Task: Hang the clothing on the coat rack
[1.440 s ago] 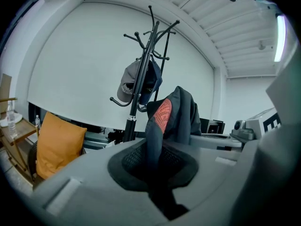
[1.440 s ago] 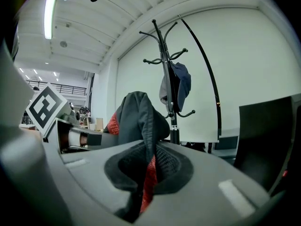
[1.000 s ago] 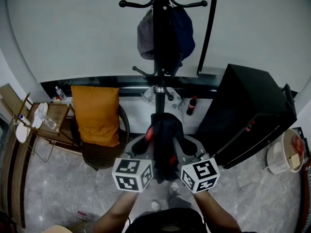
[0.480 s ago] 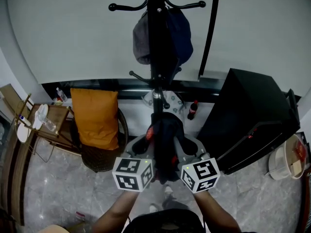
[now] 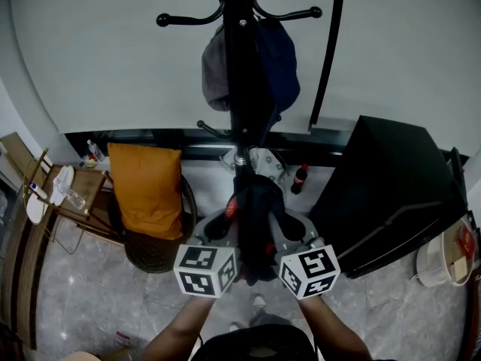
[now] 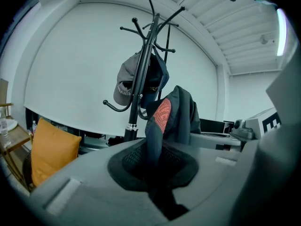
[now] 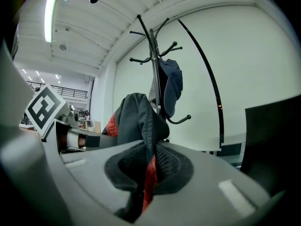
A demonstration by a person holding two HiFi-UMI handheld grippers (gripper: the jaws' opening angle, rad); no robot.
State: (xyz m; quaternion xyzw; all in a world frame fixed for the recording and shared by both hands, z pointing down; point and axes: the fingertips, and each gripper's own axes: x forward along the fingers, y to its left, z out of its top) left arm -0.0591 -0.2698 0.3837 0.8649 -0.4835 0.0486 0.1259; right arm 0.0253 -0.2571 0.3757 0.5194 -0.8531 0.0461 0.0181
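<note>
One dark garment (image 5: 256,210), red-lined, bunched. Your left gripper (image 6: 156,169) and right gripper (image 7: 145,177) both clamp it. One coat rack (image 5: 240,96) at 12 o'clock, holding two caps: grey cap (image 5: 214,70), navy cap (image 5: 282,57).

Coat rack (image 5: 240,126) looms closer in head view; hooks (image 5: 162,20) spread wider, cabinet (image 5: 391,194) slid lower.

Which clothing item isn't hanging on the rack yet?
The dark garment with red lining, held in the left gripper and right gripper; the grey cap and navy cap hang on the black coat rack.
</note>
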